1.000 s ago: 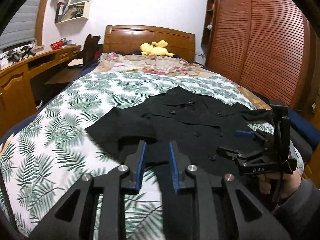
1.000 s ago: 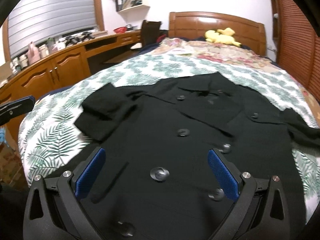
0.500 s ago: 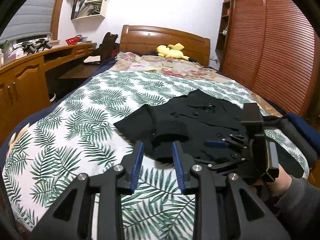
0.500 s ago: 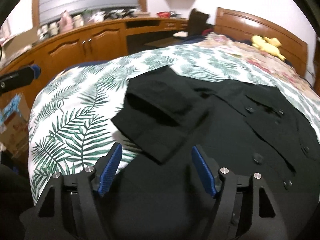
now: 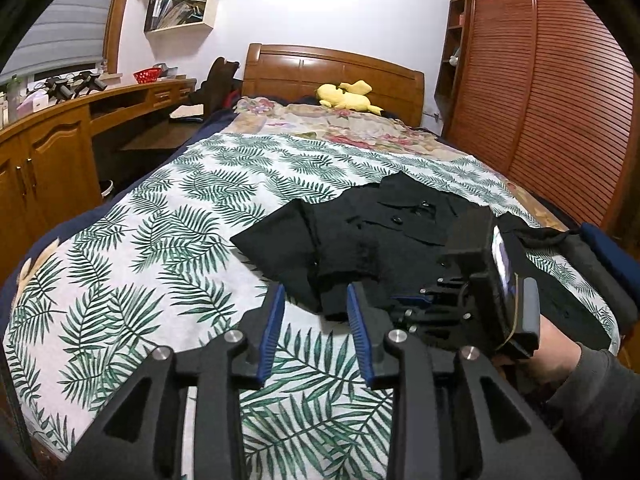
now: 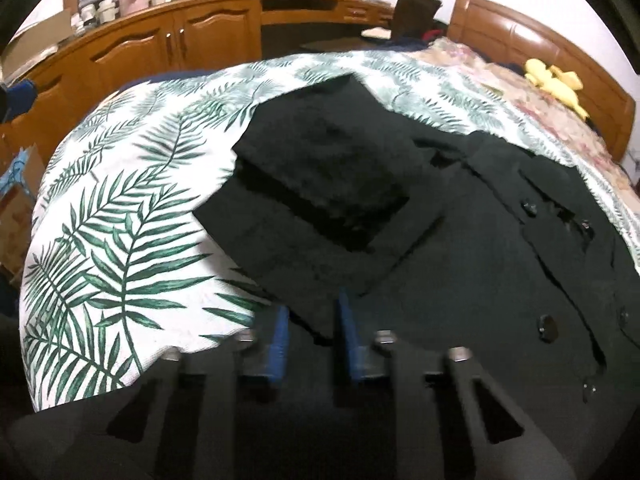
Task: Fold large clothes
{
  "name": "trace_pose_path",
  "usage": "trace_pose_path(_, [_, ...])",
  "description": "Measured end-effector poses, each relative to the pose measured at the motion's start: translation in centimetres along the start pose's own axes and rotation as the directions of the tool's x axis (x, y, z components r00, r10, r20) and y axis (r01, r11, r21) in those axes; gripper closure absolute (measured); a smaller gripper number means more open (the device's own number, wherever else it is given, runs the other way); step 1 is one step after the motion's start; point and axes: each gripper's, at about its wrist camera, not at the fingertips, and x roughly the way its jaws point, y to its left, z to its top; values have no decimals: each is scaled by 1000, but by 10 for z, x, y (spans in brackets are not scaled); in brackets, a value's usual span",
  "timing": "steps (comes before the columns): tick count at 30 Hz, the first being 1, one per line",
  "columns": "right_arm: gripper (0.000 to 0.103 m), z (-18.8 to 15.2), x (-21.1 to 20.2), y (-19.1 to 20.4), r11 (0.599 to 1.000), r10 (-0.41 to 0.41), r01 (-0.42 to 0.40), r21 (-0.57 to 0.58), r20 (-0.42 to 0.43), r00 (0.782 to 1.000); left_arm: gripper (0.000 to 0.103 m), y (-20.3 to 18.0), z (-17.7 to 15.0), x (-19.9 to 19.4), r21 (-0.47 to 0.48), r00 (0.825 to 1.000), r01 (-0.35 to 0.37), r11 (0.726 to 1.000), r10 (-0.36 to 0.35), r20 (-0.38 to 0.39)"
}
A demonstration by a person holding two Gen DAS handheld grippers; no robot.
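Black buttoned coat (image 6: 500, 264) lies flat on the fern-print bedspread (image 5: 160, 264) for folding; right gripper (image 6: 310, 330) at 6 o'clock looks clenched on its hem, left gripper (image 5: 316, 320) part-spread, empty before the folded sleeve (image 5: 288, 248), at 12 o'clock.

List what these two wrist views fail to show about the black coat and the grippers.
- Right gripper, right wrist view: motion blur smears the fingers, so whether they pinch the black coat is unclear.
- Coat's lower right part, left wrist view: hidden behind the right gripper and hand.
- Coat's hem, right wrist view: covered by the gripper body.
- Left gripper: open, short of the folded sleeve.
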Motion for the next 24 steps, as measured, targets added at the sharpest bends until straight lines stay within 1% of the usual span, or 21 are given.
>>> trace_pose_path(3, [95,0,-22,-8,999,1,-4,39,83,997,72,-7,0,3,17,1000,5,1000,-5,-2])
trace_pose_path(5, [95,1,-37,-15,997,-5,-5,71,133,991,71,-14,2,6,28,1000,11,1000,-11,0])
trace_pose_path(8, [95,2,-62,-29,991,6,-34,127,208,978,71,-21,4,7,37,1000,21,999,-21,0])
trace_pose_path(10, [95,5,-71,-34,987,29,-66,148,240,970,70,-28,5,10,48,1000,23,999,-23,-2])
trace_pose_path(13, [96,4,-83,-39,980,40,-95,174,295,955,70,-32,5,12,60,1000,24,998,-24,-7])
trace_pose_path(16, [96,7,-84,-39,978,50,-106,177,295,954,70,-34,5,15,69,1000,23,997,-22,-14])
trace_pose_path(18, [97,6,-84,-37,980,38,-96,175,309,950,70,-33,5,16,71,1000,21,997,-20,-16])
trace_pose_path(21, [100,6,-86,-37,981,28,-87,173,315,949,70,-32,4,17,68,1000,21,997,-20,-23])
trace_pose_path(24, [101,5,-93,-42,979,12,-80,190,339,941,70,-32,5,17,66,1000,25,997,-24,-19])
